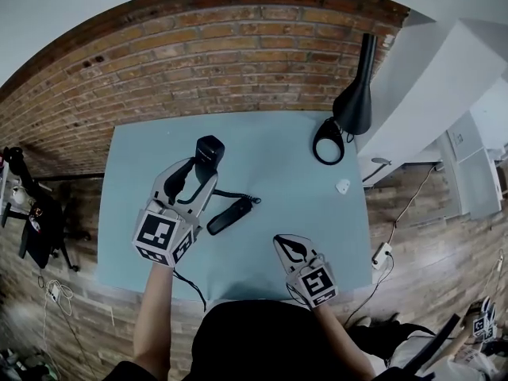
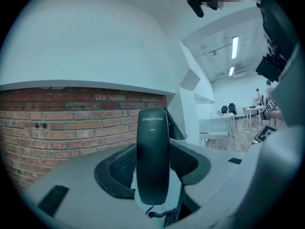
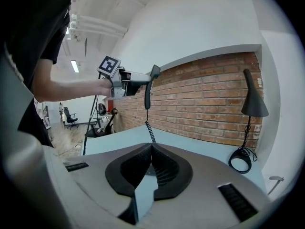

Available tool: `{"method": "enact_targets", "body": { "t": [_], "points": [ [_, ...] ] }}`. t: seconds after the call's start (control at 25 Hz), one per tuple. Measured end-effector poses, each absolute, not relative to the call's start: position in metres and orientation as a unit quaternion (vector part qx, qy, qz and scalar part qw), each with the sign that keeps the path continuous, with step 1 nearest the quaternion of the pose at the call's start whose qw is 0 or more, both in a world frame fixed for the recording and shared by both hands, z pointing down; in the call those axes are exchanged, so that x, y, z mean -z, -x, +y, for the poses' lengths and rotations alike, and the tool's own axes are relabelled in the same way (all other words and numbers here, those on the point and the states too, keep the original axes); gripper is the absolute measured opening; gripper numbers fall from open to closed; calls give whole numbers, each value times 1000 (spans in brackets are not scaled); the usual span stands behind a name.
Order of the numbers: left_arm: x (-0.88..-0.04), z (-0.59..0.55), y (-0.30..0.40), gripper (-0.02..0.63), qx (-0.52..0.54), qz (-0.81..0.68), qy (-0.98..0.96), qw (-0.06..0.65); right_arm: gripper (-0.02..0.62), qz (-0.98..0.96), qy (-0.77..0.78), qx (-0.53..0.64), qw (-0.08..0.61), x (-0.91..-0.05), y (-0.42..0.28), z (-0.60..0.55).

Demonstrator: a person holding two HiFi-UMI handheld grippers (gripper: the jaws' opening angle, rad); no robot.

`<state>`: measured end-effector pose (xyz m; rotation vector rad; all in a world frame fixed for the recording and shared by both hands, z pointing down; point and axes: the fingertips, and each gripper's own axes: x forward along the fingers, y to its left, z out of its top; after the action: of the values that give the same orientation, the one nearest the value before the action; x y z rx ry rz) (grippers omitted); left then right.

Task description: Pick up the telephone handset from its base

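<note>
Left gripper [image 1: 200, 178]: clamped on the telephone handset [image 2: 153, 159], one pad on each side. Handset stands upright between the jaws, printed end up past the fingertips, cord end down toward the jaw roots. It is in the air, off its base [image 1: 230, 215].

Coiled cord [image 3: 150, 130] hangs from the handset's lower end toward the table [image 1: 270, 153]. In the head view it runs on to the far end of the base.

Base lies flat on the table, below and just right of the left gripper, slanted. Nothing is touching it.

Right gripper [image 3: 151, 150]: clenched, tips touching, nothing between them. It sits over the near part of the table, well apart from the base and the handset. From its own view, the left gripper and the handset are ahead and up to the left.

Further ahead and to the right gripper's right is a small white item [image 1: 343, 186] on the table; can't tell what it is. Beyond that is a black desk lamp [image 3: 252, 97], its ring foot [image 3: 239, 160] on the table.

Brick wall [image 2: 71, 123] runs past the table's far edge.
</note>
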<state>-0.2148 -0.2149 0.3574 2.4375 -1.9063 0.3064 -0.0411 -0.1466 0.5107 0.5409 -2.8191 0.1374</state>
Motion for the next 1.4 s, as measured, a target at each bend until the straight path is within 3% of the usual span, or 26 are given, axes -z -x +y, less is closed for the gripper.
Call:
{"method": "enact_targets", "body": {
  "t": [1.4],
  "points": [
    [-211,-144,236,238,1,-630,-772,-81,26,-981,-129,-18,142,-509,95,-109]
  ]
}}
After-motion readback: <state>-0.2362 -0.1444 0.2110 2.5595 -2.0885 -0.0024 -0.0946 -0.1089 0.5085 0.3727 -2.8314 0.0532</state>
